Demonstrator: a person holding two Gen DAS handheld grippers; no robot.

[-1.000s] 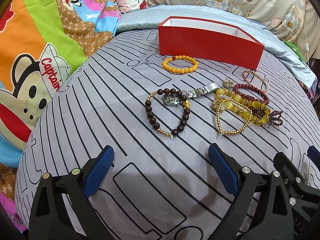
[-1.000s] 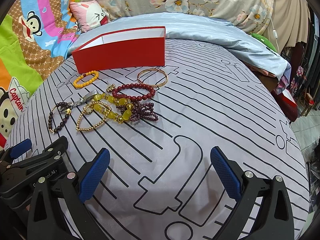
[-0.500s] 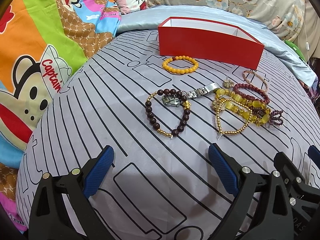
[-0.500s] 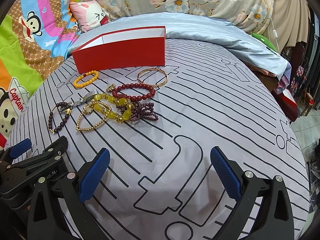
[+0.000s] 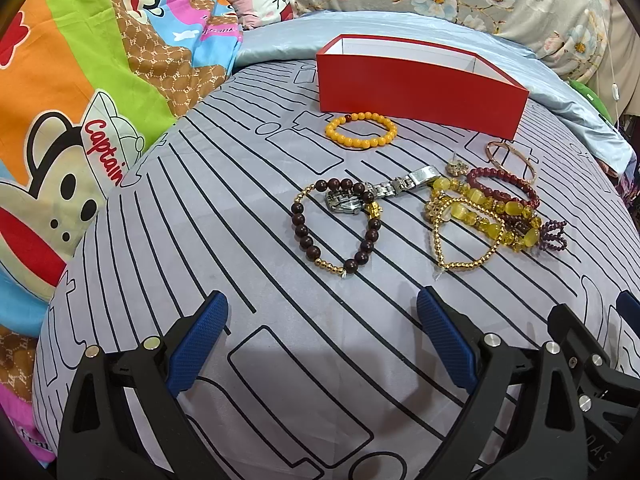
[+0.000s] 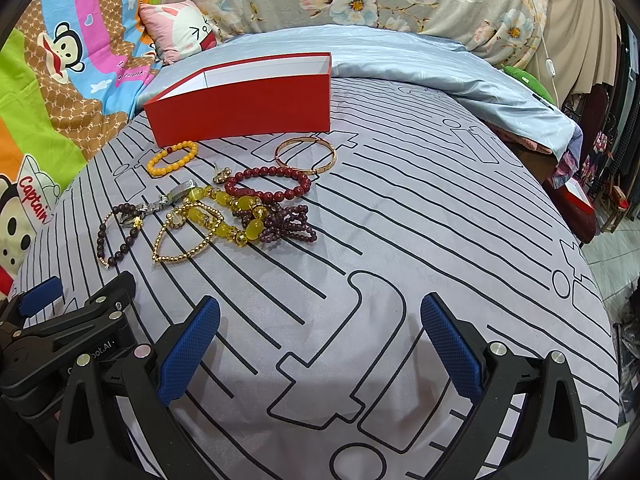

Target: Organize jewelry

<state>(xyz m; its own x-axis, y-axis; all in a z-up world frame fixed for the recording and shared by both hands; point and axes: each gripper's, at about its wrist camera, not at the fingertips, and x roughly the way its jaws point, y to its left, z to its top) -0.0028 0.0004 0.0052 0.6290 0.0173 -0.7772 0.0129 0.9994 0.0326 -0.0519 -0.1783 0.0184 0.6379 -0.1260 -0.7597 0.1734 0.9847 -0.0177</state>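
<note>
An open red box (image 5: 416,80) (image 6: 244,108) with a white inside stands at the back of the grey striped bedspread. In front of it lie an orange bead bracelet (image 5: 360,130) (image 6: 173,158), a dark brown bead bracelet (image 5: 332,226) (image 6: 116,236) over a silver watch (image 5: 380,192) (image 6: 168,200), a gold bead chain (image 5: 464,236) (image 6: 188,236), yellow stone beads (image 5: 488,212) (image 6: 236,216), a dark red bead bracelet (image 5: 504,186) (image 6: 268,184), purple beads (image 6: 288,226) and a rose-gold bangle (image 5: 512,156) (image 6: 306,154). My left gripper (image 5: 322,324) and right gripper (image 6: 320,322) both stand open and empty, well short of the jewelry.
A bright cartoon-monkey blanket (image 5: 80,100) lies along the left. A pale blue quilt (image 6: 400,60) and a pink pillow (image 6: 180,34) sit behind the box. The bed's edge drops off at the right (image 6: 592,248), past a wide stretch of bare bedspread (image 6: 420,220).
</note>
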